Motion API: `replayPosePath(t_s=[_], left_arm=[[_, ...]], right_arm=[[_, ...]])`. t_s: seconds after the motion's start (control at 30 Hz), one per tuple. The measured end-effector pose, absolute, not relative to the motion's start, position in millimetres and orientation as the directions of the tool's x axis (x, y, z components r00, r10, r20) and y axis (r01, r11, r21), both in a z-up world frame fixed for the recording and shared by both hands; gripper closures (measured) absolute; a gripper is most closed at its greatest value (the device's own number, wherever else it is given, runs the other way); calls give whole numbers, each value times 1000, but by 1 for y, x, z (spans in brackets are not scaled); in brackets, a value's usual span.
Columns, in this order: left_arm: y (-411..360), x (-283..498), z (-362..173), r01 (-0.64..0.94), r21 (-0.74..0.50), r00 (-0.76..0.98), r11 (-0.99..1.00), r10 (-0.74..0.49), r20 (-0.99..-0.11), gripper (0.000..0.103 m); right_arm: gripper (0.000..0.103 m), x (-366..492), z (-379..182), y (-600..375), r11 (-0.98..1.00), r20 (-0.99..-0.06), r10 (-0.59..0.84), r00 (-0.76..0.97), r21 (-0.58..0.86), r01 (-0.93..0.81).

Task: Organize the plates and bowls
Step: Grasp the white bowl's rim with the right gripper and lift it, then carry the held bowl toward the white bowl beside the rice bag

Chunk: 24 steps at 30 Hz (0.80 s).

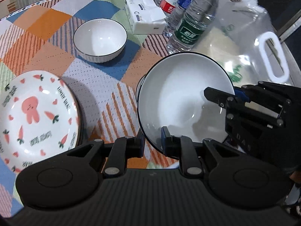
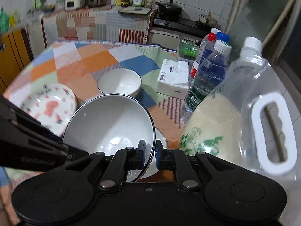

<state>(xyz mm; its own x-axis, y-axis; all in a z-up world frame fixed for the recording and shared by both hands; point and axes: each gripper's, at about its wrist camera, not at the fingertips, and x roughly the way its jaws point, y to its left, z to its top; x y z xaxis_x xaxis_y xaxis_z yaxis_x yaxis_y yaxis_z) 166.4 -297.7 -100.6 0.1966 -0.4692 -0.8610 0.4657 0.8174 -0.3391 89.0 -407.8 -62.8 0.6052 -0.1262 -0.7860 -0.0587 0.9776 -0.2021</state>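
Both grippers pinch the rim of one tilted white bowl (image 1: 180,101) above the patchwork tablecloth (image 1: 47,24): the left gripper (image 1: 152,141) at its near edge, the right gripper (image 2: 150,154) likewise clamped tight. Something white, perhaps another dish, lies beneath. A second bowl (image 1: 100,39) sits beyond; a carrot-patterned plate (image 1: 35,116) rests to the left.

Patchwork tablecloth (image 1: 47,22) — tissue pack (image 1: 144,17), 3 water bottles (image 1: 193,20), clear jug (image 1: 250,43).
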Motion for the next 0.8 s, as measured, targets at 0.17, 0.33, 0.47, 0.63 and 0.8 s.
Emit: replayPosePath(t_s=[0.17,0.33,0.47,0.63,0.8], left_arm=[[-312,179,-118,462,-340,172,819,-459,-872,87],[-317,186,-129,459,-324,155,827,-434,-888,87],[-321,192,-138,459,-313,136,831,-414,-900,86],[-325,199,-145,456,-320,127,831,-416,-901,86],[-329,199,-146,474,-295,141,830,-402,-905,87]], right_arm=[[89,101,-80,-408,946,-779,-195,596,-309,-93],[88,108,-92,-407,926,-786,-217,579,-353,-132],[87,112,-102,-403,911,-791,-231,567,-380,-160],[85,117,-112,-403,889,-783,-257,567,-421,-179],[84,123,-127,-399,838,-757,-324,568,-508,-199]])
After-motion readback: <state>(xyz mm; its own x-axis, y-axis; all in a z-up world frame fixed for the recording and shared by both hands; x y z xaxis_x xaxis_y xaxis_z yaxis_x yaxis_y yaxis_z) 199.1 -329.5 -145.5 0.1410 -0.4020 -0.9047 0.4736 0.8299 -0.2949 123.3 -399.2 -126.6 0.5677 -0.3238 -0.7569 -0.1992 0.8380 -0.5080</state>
